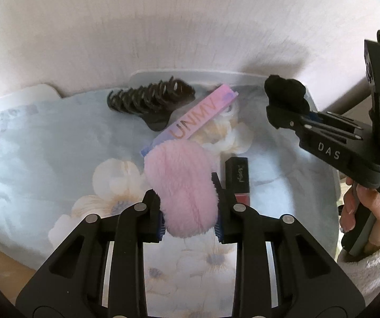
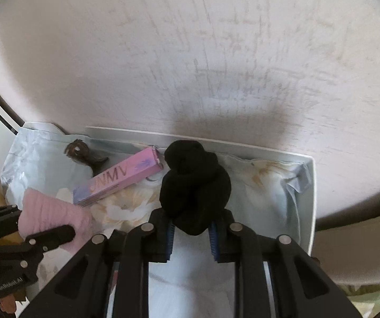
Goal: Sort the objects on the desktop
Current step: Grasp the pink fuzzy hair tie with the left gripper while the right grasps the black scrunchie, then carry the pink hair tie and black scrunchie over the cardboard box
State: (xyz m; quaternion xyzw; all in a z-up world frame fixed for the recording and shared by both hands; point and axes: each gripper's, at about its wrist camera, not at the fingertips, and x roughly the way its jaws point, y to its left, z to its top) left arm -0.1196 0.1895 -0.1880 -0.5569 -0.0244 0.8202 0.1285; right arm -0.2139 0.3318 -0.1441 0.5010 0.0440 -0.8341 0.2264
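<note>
Left gripper [image 1: 190, 209] clamps one pink fluffy puff [image 1: 182, 188]; right gripper [image 2: 191, 232] clamps one black cloth bundle [image 2: 194, 182]. Both are held above a white tray [image 2: 308, 201] lined with floral cloth [image 1: 57, 145], containing one hair claw [image 1: 150, 100] at 11 o'clock, one pink box [image 1: 190, 119] centrally, one lipstick [image 1: 239, 179] at 3 o'clock.

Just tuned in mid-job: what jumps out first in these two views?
The fluffy pink puff clamped in the left gripper and the black fabric bundle pinched in the right gripper. Behind them on the flowered cloth lie a pink box, a dark hair claw and a lipstick.
</note>
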